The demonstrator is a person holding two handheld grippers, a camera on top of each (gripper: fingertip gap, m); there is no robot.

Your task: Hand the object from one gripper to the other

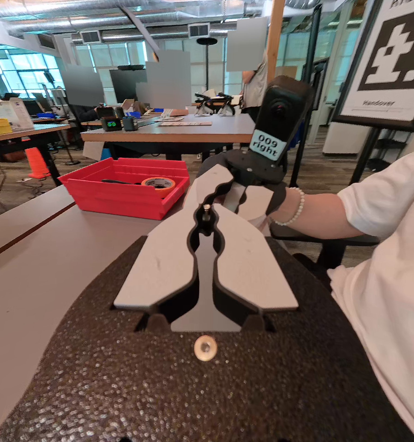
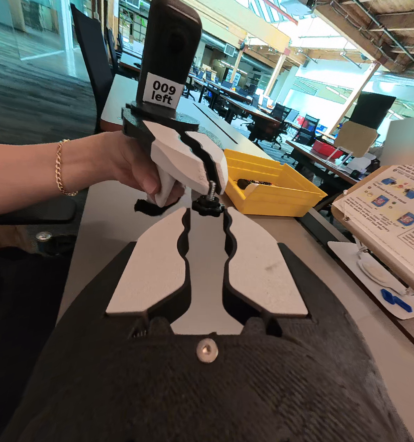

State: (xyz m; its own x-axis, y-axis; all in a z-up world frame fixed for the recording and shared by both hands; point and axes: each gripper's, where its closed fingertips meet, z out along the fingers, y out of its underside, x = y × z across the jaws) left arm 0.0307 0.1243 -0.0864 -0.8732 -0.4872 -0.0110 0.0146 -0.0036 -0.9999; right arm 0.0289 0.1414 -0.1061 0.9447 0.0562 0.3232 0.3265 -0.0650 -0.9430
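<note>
object: knob screw (image 2: pixel 207 203); black star-shaped knob, bare silver threaded shaft; held in the air above the counter (image 1: pixel 45 251)
left tool (image 2: pixel 213 189): tips pinched on the shaft, knob hanging below
right tool (image 2: pixel 207 211): fingers spread; knob sits between the tips; contact unclear
background: red bin (image 1: pixel 127 191) with orange tape roll (image 1: pixel 158 184); yellow bin (image 2: pixel 273 189) on counter

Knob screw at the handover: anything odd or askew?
Nothing damaged. The knob screw hangs knob-down, pinched by its threaded shaft at the very tips of the left gripper, a shallow hold. The right gripper is open, its tips flanking the black knob without clamping it. The table shows no spill.
</note>
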